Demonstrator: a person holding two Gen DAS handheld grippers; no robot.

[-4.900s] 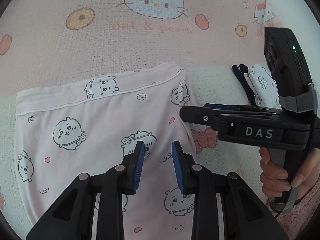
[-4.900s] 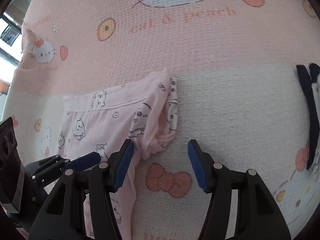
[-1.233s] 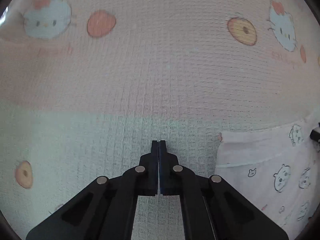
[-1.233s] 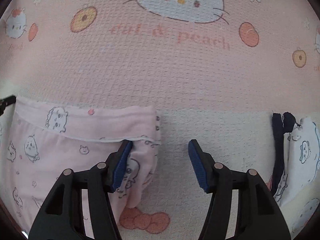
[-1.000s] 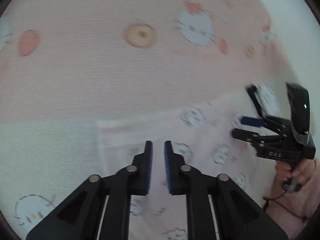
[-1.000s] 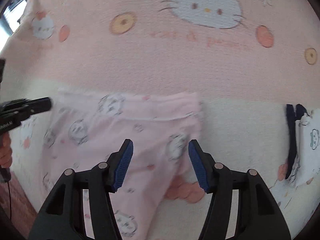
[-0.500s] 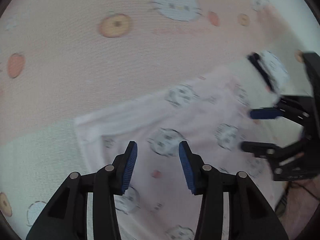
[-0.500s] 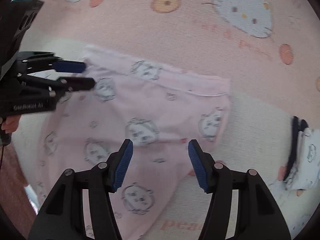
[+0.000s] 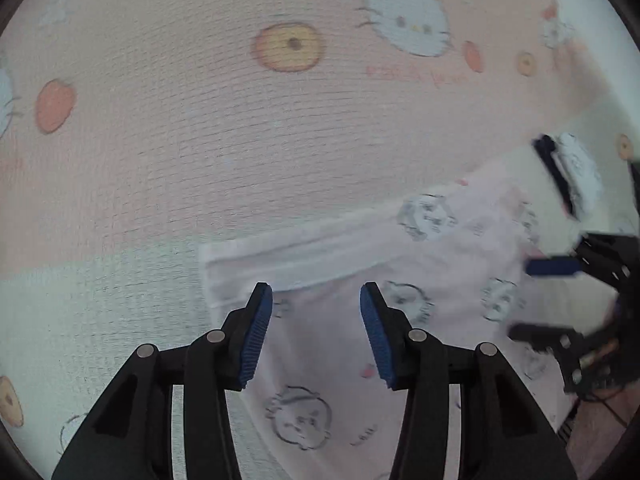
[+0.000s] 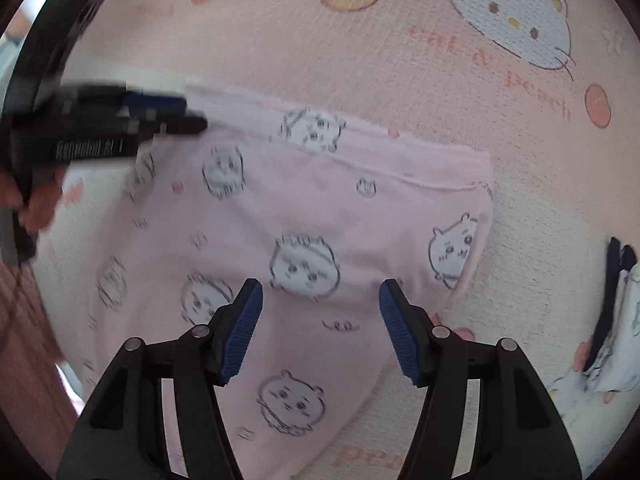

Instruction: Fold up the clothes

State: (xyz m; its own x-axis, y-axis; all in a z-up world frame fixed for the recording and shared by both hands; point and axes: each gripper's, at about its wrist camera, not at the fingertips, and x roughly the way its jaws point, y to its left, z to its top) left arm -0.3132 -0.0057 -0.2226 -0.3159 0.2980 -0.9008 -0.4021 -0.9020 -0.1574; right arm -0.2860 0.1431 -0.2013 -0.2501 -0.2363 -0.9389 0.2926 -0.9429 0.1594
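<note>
I see the pink garment (image 10: 304, 240), printed with small white cartoon faces and little hearts, lying flat on the blanket (image 10: 360, 60), which covers what I take to be a bed. Its banded hem runs side to side across the far edge and the body of the cloth trails back toward me, so the long axis seems to run from the hem down past the lower edge of both views, though the fisheye and some motion blur make me unsure of its full extent. My right tool (image 10: 320, 322) hangs over the nearer middle of the cloth, toward its right-hand folded edge; the jaws are opening and stand wide, with fabric showing below the gap but nothing pinched by the blue pads. My left tool (image 9: 316, 332) sits over the opposite end, just inside the hem's left corner, its jaws likewise opening and holding nothing. Each tool is therefore nearer its own side of the garment, and I judge that the coming move turns on taking both corners along the hem, or both side edges, to carry one half over the other. Off to the right, well apart from the pink cloth, lies a second folded item (image 10: 624, 320), white with dark navy trim. On the blanket I can read "cat & peach" in pink beside a white cat face; lettering on the other tool's body is too blurred to make out.
</note>
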